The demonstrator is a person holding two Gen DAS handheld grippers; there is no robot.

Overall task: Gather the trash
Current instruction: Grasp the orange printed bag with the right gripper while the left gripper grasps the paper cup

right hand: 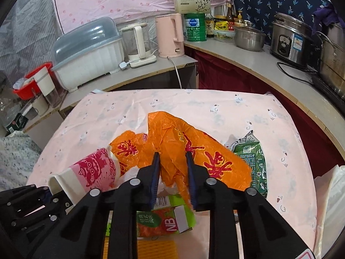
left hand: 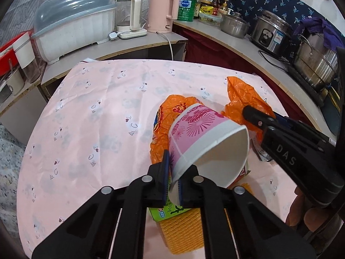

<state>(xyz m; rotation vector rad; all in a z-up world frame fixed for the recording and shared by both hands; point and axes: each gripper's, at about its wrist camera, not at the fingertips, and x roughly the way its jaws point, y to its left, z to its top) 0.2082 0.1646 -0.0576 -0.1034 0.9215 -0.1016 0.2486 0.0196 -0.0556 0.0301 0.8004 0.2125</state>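
**Cup pinched by its rim, bag mouth off to its right**

The left gripper (left hand: 173,180) is clamped on the rim wall of the pink paper cup (left hand: 202,133), one pad inside and one outside. The cup lies tilted, its base pointing away from the jaws and its open mouth facing right. The orange plastic bag (right hand: 194,149) lies just beyond and beside it. The right gripper (right hand: 172,172) stands narrowed around a fold of that bag; whether the pads really bite it I cannot tell. The left is nearer the cup, the right the bag.
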